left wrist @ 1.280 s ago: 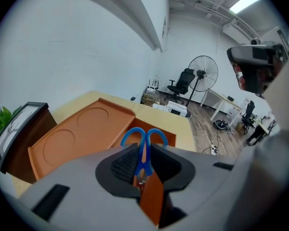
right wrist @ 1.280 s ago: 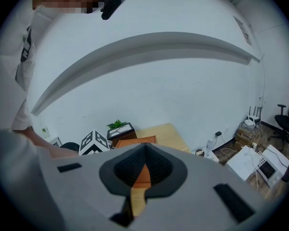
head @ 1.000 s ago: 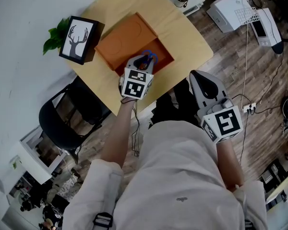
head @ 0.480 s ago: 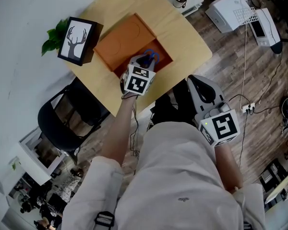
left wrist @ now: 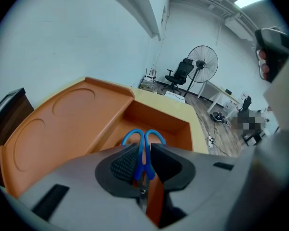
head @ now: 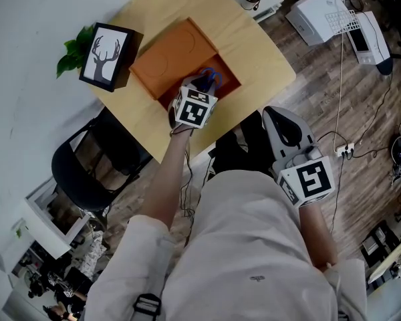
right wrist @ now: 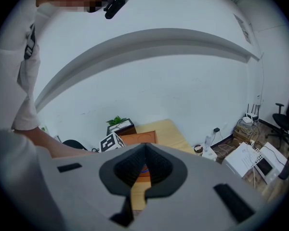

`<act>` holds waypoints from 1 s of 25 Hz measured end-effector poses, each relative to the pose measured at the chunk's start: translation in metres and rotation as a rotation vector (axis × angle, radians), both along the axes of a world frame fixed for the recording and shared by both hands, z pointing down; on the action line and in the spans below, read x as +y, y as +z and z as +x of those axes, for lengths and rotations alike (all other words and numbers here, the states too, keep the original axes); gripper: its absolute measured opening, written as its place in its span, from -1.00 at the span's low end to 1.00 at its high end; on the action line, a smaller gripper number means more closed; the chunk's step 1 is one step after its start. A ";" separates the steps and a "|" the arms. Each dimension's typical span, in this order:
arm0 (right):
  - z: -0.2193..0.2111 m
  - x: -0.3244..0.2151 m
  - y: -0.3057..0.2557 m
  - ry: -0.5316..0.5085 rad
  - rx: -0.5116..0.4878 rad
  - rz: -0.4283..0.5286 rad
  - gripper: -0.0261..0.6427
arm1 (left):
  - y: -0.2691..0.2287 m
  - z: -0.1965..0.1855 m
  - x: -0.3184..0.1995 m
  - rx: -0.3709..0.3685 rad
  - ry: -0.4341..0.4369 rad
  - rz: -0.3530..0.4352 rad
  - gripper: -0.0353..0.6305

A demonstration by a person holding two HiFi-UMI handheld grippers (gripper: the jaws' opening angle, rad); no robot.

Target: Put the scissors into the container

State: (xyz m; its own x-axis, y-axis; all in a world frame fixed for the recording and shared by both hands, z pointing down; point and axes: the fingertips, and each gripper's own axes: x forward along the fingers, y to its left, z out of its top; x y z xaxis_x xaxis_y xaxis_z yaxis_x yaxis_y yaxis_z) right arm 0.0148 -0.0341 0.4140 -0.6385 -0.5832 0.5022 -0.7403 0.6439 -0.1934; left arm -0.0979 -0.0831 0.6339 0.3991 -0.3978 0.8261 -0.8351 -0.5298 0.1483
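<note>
The blue-handled scissors (head: 210, 79) hang over the open compartment of the orange container (head: 167, 55) on the wooden table (head: 254, 49). My left gripper (head: 204, 84) is shut on them. In the left gripper view the blue loops (left wrist: 143, 137) stick out past the pads (left wrist: 123, 163), above the container's deep compartment (left wrist: 159, 121); the blades are hidden between the jaws. Beside it lies the container's flat orange lid part (left wrist: 62, 124). My right gripper (head: 275, 107) stays off the table near the person's lap, shut and empty (right wrist: 144, 148).
A framed deer picture (head: 107, 53) and a green plant (head: 70, 52) stand at the table's far left corner. A black chair (head: 93, 166) is left of the table. White devices (head: 327, 12) and cables lie on the wooden floor to the right.
My left gripper has moved slightly forward with the scissors, farther over the container's open compartment. The right gripper has barely shifted.
</note>
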 end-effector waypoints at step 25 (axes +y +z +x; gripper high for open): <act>-0.007 0.007 0.000 0.024 0.010 0.005 -0.93 | 0.010 -0.007 0.003 -0.038 0.023 0.021 -0.61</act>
